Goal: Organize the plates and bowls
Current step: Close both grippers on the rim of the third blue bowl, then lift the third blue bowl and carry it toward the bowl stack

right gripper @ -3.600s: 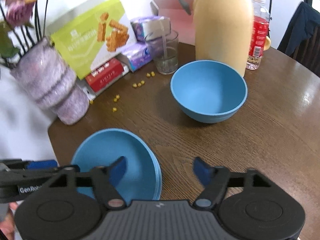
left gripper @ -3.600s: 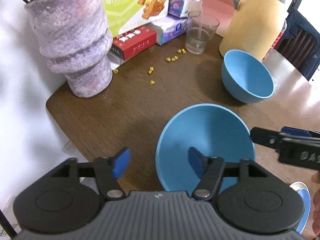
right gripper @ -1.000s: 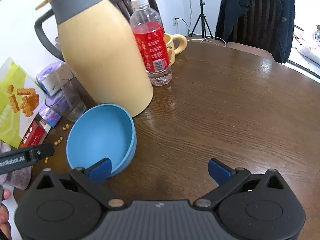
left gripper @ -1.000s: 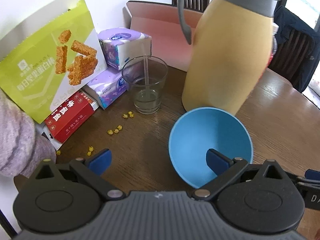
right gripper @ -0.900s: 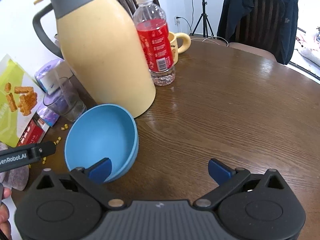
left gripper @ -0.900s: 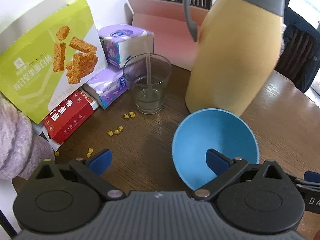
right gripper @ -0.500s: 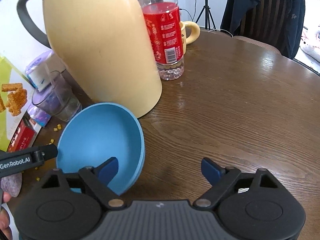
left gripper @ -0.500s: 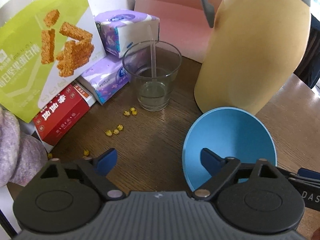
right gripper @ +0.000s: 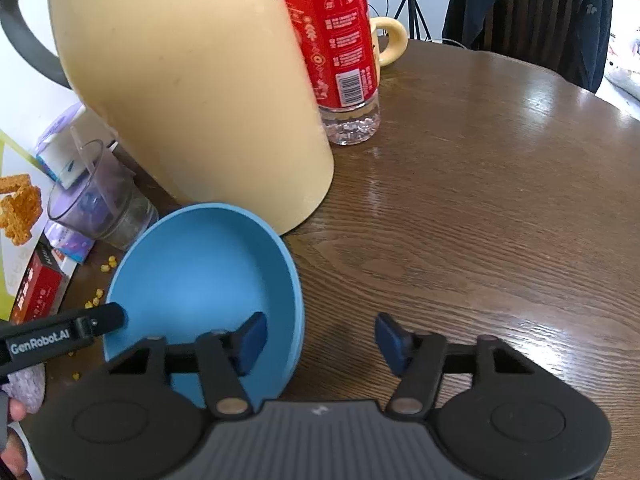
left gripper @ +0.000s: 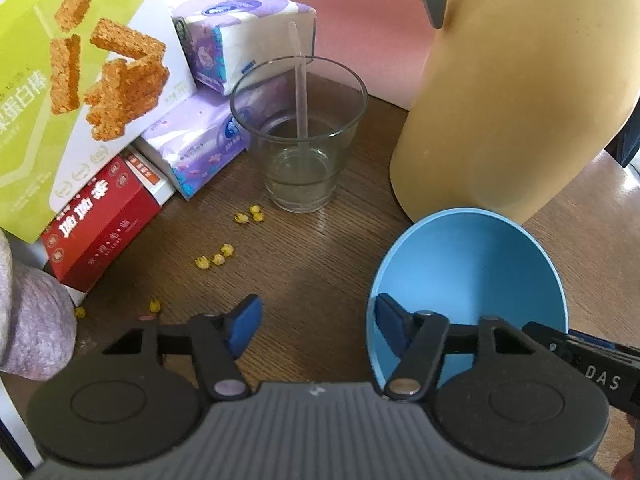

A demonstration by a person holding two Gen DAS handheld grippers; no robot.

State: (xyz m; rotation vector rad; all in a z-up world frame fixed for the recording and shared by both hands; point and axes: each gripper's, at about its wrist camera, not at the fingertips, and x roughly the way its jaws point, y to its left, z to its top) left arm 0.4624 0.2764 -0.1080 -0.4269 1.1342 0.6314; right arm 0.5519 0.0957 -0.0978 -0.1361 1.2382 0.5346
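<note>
On a round wooden table, a blue bowl sits just in front of a tall cream-yellow thermos jug, its far rim close against the jug's base. Two hand-held grippers approach it from opposite sides. The left gripper has its blue-padded fingers spread apart, straddling the bowl's left rim: the right pad lies inside the bowl and the left pad hangs outside, over bare wood. Neither pad is seen pressing the rim. The right gripper is likewise spread, straddling the bowl's right rim, with its left pad inside the bowl and its right pad out over the table. Each camera catches the other tool's black finger reaching in at the bowl's far edge.

Left of the jug stands a clear drinking glass holding a stirring rod and a little liquid. Small yellow crumbs are scattered on the wood before it. Behind them sit purple tissue packs, a red box and a green snack box, with a mottled purple vase at the far left edge. Seen from the right wrist, a red-labelled bottle stands beside the jug, a yellow mug behind it.
</note>
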